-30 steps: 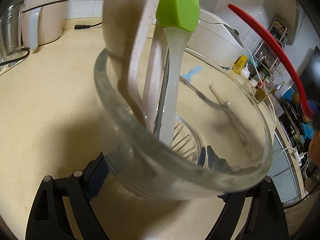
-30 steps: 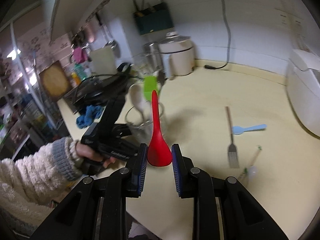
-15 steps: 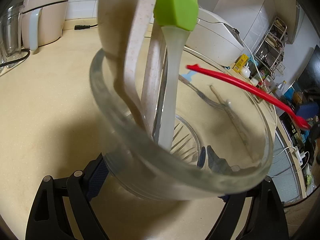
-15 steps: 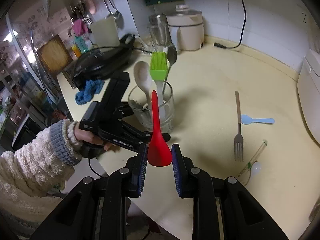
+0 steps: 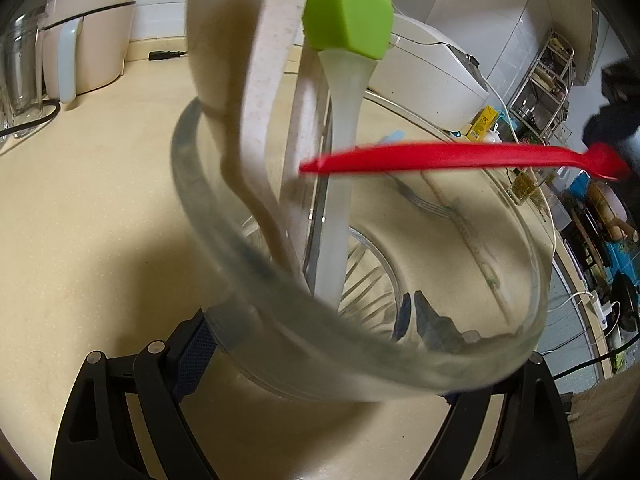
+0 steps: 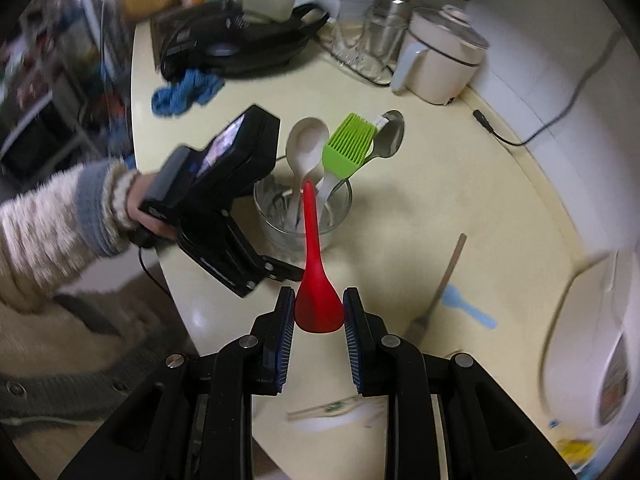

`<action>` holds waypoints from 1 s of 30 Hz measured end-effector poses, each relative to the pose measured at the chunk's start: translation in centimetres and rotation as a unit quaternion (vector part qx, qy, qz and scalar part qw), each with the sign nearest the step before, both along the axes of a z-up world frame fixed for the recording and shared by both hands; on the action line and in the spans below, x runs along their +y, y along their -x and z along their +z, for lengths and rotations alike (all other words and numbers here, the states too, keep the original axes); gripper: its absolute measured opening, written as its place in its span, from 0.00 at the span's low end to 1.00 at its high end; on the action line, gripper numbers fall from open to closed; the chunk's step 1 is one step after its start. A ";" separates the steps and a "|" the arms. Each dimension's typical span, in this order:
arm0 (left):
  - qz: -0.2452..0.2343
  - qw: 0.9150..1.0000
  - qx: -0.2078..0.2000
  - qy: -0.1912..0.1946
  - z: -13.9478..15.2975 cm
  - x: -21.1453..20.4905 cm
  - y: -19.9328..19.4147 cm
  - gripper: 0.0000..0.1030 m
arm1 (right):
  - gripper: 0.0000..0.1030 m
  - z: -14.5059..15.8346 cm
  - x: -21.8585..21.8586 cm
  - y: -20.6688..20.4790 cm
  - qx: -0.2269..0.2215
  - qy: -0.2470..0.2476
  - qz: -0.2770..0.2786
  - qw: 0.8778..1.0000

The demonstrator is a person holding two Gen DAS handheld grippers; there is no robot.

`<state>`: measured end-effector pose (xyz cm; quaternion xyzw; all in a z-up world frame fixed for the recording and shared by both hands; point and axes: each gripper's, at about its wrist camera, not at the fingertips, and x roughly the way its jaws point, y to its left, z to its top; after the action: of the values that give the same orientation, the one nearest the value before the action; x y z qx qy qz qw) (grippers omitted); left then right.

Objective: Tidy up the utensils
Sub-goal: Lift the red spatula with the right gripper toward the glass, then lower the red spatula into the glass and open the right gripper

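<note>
My left gripper (image 5: 320, 364) is shut on a clear glass cup (image 5: 256, 280) that stands on the cream counter. In the cup lean a green silicone brush (image 5: 348, 12), a white spoon (image 5: 240, 60) and a metal spoon (image 6: 388, 136). My right gripper (image 6: 319, 316) is shut on the bowl of a red spoon (image 6: 316, 272). Its handle tip hangs just over the cup's mouth (image 6: 304, 216). In the left wrist view the red spoon (image 5: 440, 158) lies level across the cup, tip next to the brush stem. A fork (image 6: 444, 280), a blue spoon (image 6: 468, 308) and wrapped chopsticks (image 6: 332, 406) lie on the counter.
A white cooker (image 6: 440, 64), a glass jar (image 6: 380, 32), a black griddle (image 6: 240, 40) and a blue cloth (image 6: 188, 92) line the back. A large white appliance (image 6: 600, 340) stands at the right. A loose plug (image 6: 484, 120) lies behind the cup. The counter edge runs just left of the cup.
My right gripper has tipped downward and moved over the cup, swinging the red spoon's handle from upright at the right to level above the cup's mouth. The left gripper and cup stayed still.
</note>
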<state>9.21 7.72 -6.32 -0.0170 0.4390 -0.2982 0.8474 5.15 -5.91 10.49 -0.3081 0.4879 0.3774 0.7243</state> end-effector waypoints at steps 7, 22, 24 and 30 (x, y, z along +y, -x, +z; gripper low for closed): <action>0.000 1.000 0.001 0.003 0.0 0.0 0.0 0.88 | 0.24 -0.7 2.1 -0.6 -0.006 0.069 0.046 0.997; 0.000 1.000 0.003 0.007 -0.2 0.4 -0.3 0.88 | 0.24 1.9 3.5 -1.5 -0.026 0.041 0.052 0.997; 0.000 1.000 0.002 0.006 -0.3 0.3 -0.2 0.88 | 0.24 1.5 3.5 -1.4 -0.015 0.048 0.058 0.997; 0.000 1.000 0.002 0.006 -0.2 0.2 -0.2 0.88 | 0.24 -0.1 3.8 -1.3 -0.001 0.085 0.069 0.994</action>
<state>9.44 7.96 -6.54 -0.0233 0.4392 -0.3008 0.8462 6.44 -2.07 10.40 -0.4019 0.4952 0.3836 0.6679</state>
